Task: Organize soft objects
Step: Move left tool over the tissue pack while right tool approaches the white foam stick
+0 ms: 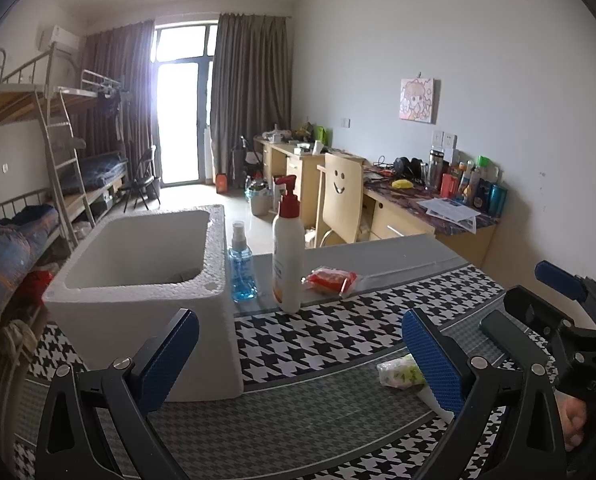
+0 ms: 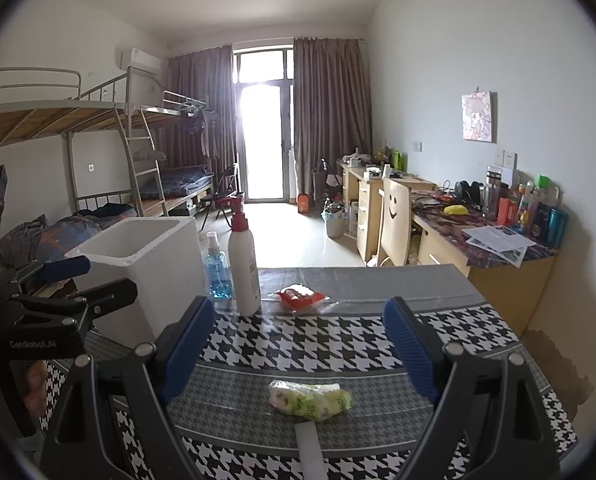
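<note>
- Foam box [image 1: 138, 268] stands at the left of the table [image 2: 437, 284], open at the top; I judge it is the place where the soft things should go, so it waits near the left gripper [image 1: 299, 356].
- Left gripper has its jaws wide apart and holds nothing; the box corner is just before its left finger.
- Spray bottle [image 2: 217, 268] and pump bottle [image 2: 244, 258] stand upright just beside the box. They look hard, so probably they are not for sorting.
- Red packet [image 2: 301, 295] lies flat behind the bottles, well apart from both grippers.
- Green-white soft bundle [image 2: 309, 399] lies on the grey band of the cloth, between the fingers of the right gripper [image 2: 299, 354] but lower, not touching them.
- Right gripper is also spread open and empty; it is aimed over the bundle, so I judge the bundle is the next thing to pick.
- White strip [image 2: 309, 448] lies just before the bundle, toward the camera; what it is I cannot tell.
</note>
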`<state>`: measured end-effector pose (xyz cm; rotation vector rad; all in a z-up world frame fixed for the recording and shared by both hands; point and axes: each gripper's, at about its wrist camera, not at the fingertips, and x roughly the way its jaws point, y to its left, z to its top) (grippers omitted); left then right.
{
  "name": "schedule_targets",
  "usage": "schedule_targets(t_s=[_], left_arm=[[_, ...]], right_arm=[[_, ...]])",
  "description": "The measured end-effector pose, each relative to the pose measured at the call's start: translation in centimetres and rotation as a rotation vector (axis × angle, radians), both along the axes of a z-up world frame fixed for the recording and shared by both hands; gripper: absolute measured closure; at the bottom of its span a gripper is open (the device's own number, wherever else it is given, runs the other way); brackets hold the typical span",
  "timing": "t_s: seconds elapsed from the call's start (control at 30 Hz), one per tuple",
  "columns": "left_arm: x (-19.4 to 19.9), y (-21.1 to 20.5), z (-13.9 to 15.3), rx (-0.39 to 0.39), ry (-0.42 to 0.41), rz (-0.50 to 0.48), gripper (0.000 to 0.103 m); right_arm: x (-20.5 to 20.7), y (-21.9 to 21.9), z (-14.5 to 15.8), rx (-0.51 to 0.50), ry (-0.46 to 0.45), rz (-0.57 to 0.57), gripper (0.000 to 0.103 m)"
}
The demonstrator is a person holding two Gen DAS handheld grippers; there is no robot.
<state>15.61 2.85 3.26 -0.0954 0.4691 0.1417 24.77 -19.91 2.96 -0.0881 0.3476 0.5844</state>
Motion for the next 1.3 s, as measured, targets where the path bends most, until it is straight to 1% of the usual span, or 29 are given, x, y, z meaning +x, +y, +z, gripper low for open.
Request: schedule_targets(t_s=[0.43, 0.87, 1.3], left_arm=[[1.0, -1.8, -0.9, 0.009, 0.022, -0.046, 0.001], [2.2, -3.7, -2.2, 0.018, 0.07, -0.095, 0.001], [4.2, -4.8, -3.4, 0.002, 0.122, -0.123, 0.001]], right_arm=[[-0.2, -1.6, -1.2, -0.001, 0.014, -0.024, 0.013], [-0.2, -3.4, -2.9, 0.002, 0.044, -0.05, 0.013], [-0.3, -4.7, -4.1, -0.004, 0.061, -0.07, 0.013]])
